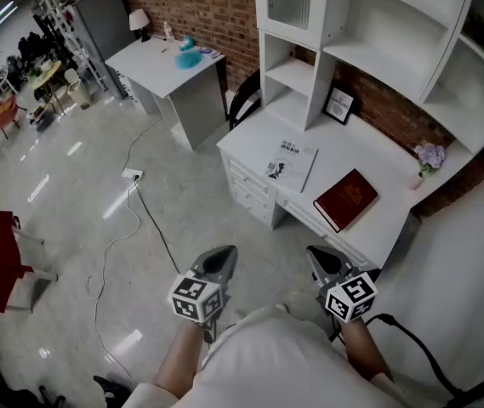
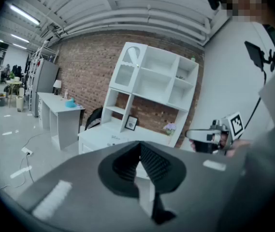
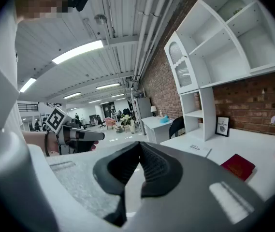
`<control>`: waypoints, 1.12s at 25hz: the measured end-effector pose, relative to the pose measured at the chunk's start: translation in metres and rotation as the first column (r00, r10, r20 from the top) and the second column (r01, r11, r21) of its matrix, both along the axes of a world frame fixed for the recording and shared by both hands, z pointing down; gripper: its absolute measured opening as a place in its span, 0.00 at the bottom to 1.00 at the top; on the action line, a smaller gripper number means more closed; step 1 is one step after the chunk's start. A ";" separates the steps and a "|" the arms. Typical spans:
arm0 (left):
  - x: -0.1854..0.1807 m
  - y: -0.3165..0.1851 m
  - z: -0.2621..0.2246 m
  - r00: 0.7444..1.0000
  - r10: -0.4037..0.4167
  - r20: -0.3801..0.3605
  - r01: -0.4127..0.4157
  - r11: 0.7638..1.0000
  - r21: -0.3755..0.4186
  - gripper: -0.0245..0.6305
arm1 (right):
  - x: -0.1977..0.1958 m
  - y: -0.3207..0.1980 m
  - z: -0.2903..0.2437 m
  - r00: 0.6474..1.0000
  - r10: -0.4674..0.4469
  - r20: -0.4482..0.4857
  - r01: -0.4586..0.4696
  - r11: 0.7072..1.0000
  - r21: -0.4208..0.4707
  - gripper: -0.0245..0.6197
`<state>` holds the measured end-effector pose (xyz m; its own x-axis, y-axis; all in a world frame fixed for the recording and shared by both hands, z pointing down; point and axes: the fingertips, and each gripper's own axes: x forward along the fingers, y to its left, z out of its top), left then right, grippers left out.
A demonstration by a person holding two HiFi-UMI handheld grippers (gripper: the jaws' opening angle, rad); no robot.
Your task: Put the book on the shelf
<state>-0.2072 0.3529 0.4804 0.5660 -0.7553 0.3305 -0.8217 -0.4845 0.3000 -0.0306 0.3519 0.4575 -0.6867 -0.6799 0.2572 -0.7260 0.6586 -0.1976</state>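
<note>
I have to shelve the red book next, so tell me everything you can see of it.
The red book is a closed, dark red volume with a faint gold mark on its cover. It lies flat, cover up, askew on the white desk, near its front edge, right of the white booklet and apart from it. Nothing rests on it.

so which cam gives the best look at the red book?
Head view: the red book lies whole, cover up, on the desk. Right gripper view catches it low and foreshortened. Left gripper view doesn't show it.
</note>
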 end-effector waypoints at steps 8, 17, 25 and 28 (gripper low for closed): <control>0.010 -0.002 0.002 1.000 -0.009 0.003 0.009 1.000 -0.002 0.05 | 0.011 -0.001 0.005 1.000 -0.001 0.006 0.001 1.000 -0.007 0.04; 0.031 0.000 0.014 1.000 -0.019 0.011 0.020 0.999 -0.026 0.05 | 0.031 -0.004 0.013 1.000 -0.009 0.013 0.009 1.000 -0.025 0.04; 0.053 -0.008 0.023 0.998 -0.049 0.025 0.050 0.998 -0.042 0.05 | 0.065 -0.012 0.029 1.000 -0.026 0.002 0.026 0.998 -0.059 0.04; 0.056 -0.008 0.028 0.997 -0.060 0.037 0.062 0.997 -0.042 0.05 | 0.077 -0.015 0.034 1.000 -0.026 0.015 0.027 0.997 -0.068 0.04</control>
